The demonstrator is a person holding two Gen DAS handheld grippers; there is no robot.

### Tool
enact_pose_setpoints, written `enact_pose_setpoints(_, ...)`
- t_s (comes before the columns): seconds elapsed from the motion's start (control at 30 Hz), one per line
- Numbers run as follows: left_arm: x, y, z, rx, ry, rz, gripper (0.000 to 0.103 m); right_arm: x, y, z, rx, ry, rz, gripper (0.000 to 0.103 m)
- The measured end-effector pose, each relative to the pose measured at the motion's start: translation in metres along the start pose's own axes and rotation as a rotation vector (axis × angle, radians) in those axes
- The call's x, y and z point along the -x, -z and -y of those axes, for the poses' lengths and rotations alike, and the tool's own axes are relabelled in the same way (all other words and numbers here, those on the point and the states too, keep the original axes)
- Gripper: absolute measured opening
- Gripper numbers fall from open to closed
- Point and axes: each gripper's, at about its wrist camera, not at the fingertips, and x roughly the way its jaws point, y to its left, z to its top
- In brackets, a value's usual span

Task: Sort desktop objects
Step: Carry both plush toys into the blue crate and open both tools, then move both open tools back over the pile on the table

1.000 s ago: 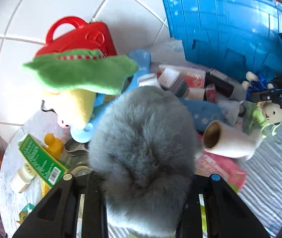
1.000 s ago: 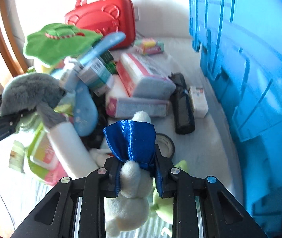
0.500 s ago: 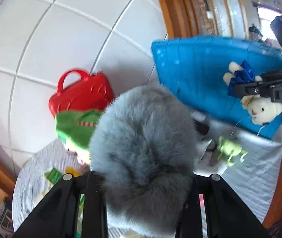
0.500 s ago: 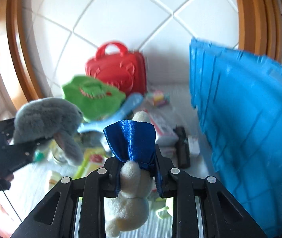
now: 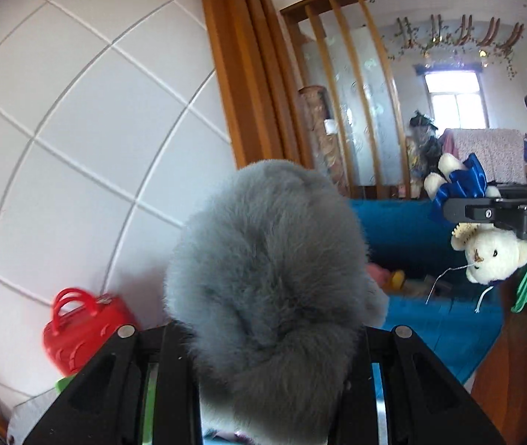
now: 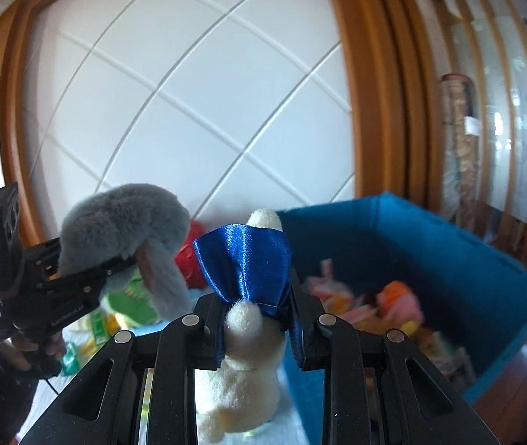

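A white wall panel (image 6: 189,104) crossed by diagonal grooves and framed in orange-brown wood (image 6: 367,85) fills the background, with open air between it and both raised tools. Below to the right stands a blue fabric bin (image 6: 448,244), its top open and its rim clear of the tongs; inside lie blurred soft things in pink, orange and yellow (image 6: 393,300). A slatted wooden screen (image 5: 356,85) opens on a further room with a bright window (image 5: 456,104). The left tongs (image 5: 271,389) are clenched on a grey plush toy (image 5: 271,267), held up in the air in front of the wall, one long ear (image 6: 163,278) hanging down. The right tongs (image 6: 256,330) are clenched on a small cream teddy bear (image 6: 241,363) in a blue satin cape (image 6: 245,259), held just beside the bin's near wall, head hanging below the fingers in the left view. A red toy handbag (image 5: 82,330) sits low against the wall, and green items (image 6: 130,296) lie on the table beneath
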Motion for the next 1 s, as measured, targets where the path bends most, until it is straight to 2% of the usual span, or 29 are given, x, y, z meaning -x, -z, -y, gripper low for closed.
enact_pose_setpoints(0.13,-0.056,-0.041,0.035,0.019,0.034,-0.017,0.028,-0.008,-0.027,0.058,-0.030,0.032,0.001,0.026)
enact_pose_setpoints(0.23,-0.100,-0.067,0.060,0.018,0.021,-0.045,0.033,-0.030,-0.042,0.104,-0.077,0.072,-0.028,0.027)
enact_pose_setpoints(0.3,-0.124,-0.081,0.075,0.018,0.016,-0.081,0.046,-0.046,-0.049,0.128,-0.091,0.118,-0.074,0.040)
enact_pose_setpoints(0.33,-0.133,-0.086,0.082,0.014,-0.006,-0.088,0.059,-0.050,-0.051,0.139,-0.098,0.133,-0.078,0.048)
enact_pose_setpoints(0.37,-0.139,-0.091,0.088,0.009,-0.033,-0.079,0.072,-0.053,-0.053,0.147,-0.104,0.149,-0.073,0.075)
enact_pose_setpoints(0.4,-0.143,-0.094,0.094,0.006,-0.053,-0.067,0.077,-0.053,-0.053,0.156,-0.110,0.171,-0.061,0.089)
enact_pose_setpoints(0.43,-0.147,-0.097,0.096,0.010,-0.074,-0.063,0.087,-0.053,-0.053,0.162,-0.115,0.184,-0.047,0.089)
enact_pose_setpoints(0.47,-0.151,-0.100,0.096,0.024,-0.103,-0.059,0.091,-0.051,-0.054,0.168,-0.130,0.175,-0.031,0.089)
enact_pose_setpoints(0.57,-0.147,-0.103,0.095,0.072,-0.128,-0.046,0.091,-0.041,-0.049,0.177,-0.149,0.155,0.006,0.089)
enact_pose_setpoints(0.77,-0.118,-0.087,0.090,0.104,-0.249,0.010,0.093,-0.028,-0.044,0.153,-0.066,0.148,0.078,0.094)
enact_pose_setpoints(1.0,-0.084,-0.057,0.072,0.148,-0.358,-0.012,0.093,-0.024,-0.039,0.121,-0.005,0.099,0.115,0.097)
